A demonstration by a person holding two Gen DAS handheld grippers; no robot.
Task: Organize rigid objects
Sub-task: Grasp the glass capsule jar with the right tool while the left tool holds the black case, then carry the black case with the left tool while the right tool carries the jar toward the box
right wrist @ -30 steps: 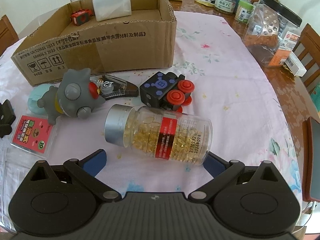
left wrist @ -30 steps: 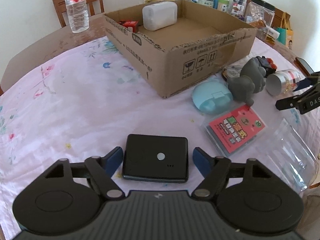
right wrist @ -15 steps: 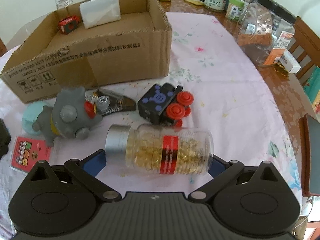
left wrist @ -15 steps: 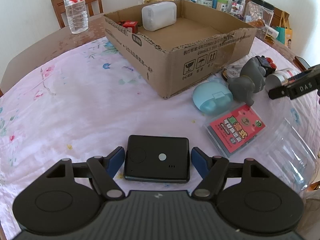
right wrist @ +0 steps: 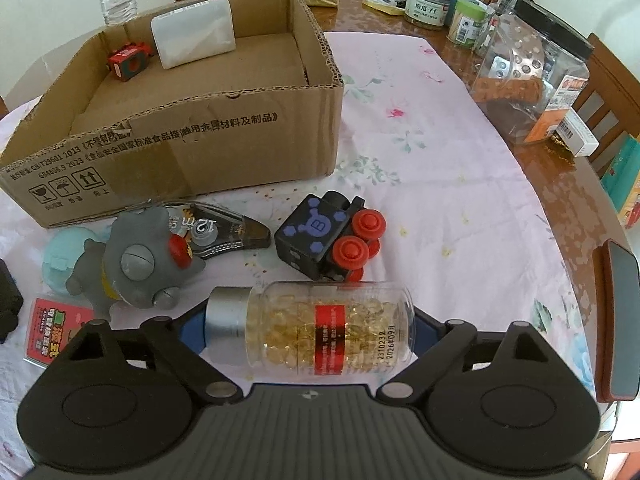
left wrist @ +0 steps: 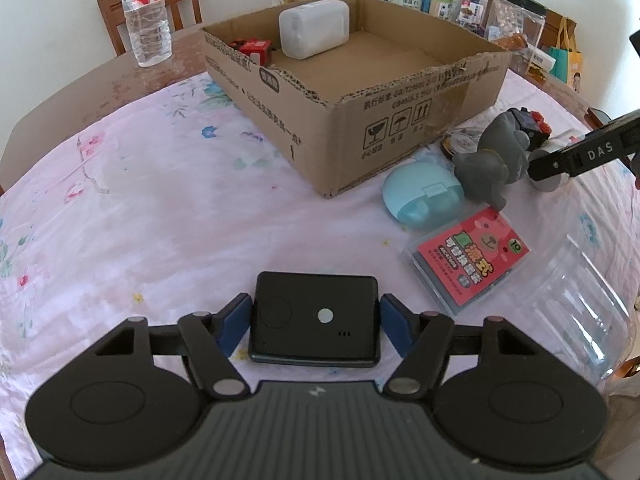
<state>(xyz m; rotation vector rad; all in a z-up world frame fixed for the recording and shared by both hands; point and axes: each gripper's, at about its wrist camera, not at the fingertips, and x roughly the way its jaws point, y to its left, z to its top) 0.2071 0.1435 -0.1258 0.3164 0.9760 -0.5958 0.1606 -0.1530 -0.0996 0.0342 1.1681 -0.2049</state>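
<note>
My left gripper (left wrist: pixel 315 318) is shut on a flat black device (left wrist: pixel 314 320), its blue pads touching both short sides, just above the pink tablecloth. My right gripper (right wrist: pixel 308 328) is shut on a clear capsule bottle (right wrist: pixel 328 328) with a silver cap, held lengthwise and lifted off the cloth. The open cardboard box (left wrist: pixel 416 120) (right wrist: pixel 192 136) stands behind, holding a white case (left wrist: pixel 314 34) and a small red cube (left wrist: pixel 254 48). The right gripper's finger (left wrist: pixel 580 156) shows at the right edge of the left wrist view.
On the cloth by the box lie a grey toy figure (right wrist: pixel 136 256), a teal round case (left wrist: pixel 422 198), a red card pack (left wrist: pixel 472 258), a correction tape (right wrist: pixel 224 228) and a black cube with red buttons (right wrist: pixel 328 236). A water bottle (left wrist: pixel 146 20), jars (right wrist: pixel 528 84) and chairs stand behind.
My right gripper has closed on the capsule bottle and lifted it off the cloth toward the box. My left gripper has closed onto the black device.
</note>
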